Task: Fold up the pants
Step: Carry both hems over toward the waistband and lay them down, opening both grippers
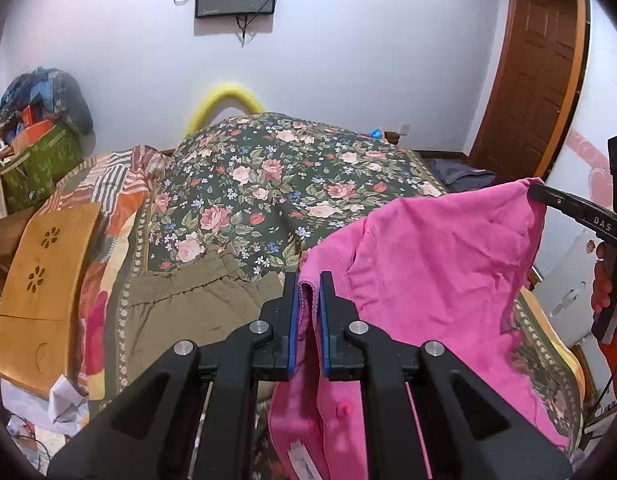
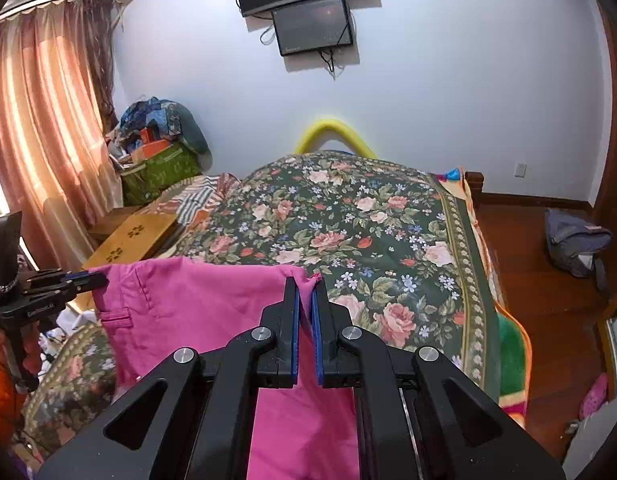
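Above floral green bedspread (image 2: pixel 368 216), bright pink cotton pants (image 1: pixel 428 248) hang between my 2 grippers: left gripper (image 1: pixel 309 280) and right gripper (image 2: pixel 304 284) both clenched on waistband corners (fabric pinched). Keep tension even, edge level, lower flat.

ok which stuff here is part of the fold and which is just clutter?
In play:
- pink pants, held up by the top edge
- left gripper, shut on the pants
- right gripper, shut on the pants
- floral bedspread, the surface below

Clutter:
- olive garment on the bed
- wooden lap desk
- green bag
- grey bag on the floor
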Demonstrator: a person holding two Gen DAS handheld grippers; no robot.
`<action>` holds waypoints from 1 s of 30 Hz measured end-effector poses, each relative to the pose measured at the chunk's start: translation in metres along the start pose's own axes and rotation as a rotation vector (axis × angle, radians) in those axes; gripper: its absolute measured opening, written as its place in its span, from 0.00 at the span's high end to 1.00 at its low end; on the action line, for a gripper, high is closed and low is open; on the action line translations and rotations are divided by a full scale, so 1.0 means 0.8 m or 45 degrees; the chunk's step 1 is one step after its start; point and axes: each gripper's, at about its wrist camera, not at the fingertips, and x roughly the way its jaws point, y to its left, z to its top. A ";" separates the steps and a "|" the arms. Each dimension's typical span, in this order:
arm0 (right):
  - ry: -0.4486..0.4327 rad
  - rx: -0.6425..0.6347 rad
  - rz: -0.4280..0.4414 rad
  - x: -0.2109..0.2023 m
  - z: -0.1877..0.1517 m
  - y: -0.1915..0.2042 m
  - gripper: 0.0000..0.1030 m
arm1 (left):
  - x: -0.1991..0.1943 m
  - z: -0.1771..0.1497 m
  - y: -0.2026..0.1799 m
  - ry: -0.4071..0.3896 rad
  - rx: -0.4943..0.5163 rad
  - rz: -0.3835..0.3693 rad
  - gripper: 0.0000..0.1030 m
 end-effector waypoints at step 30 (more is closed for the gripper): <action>0.045 0.073 0.101 -0.147 -0.141 0.046 0.95 | -0.145 -0.163 -0.030 0.049 0.026 -0.018 0.92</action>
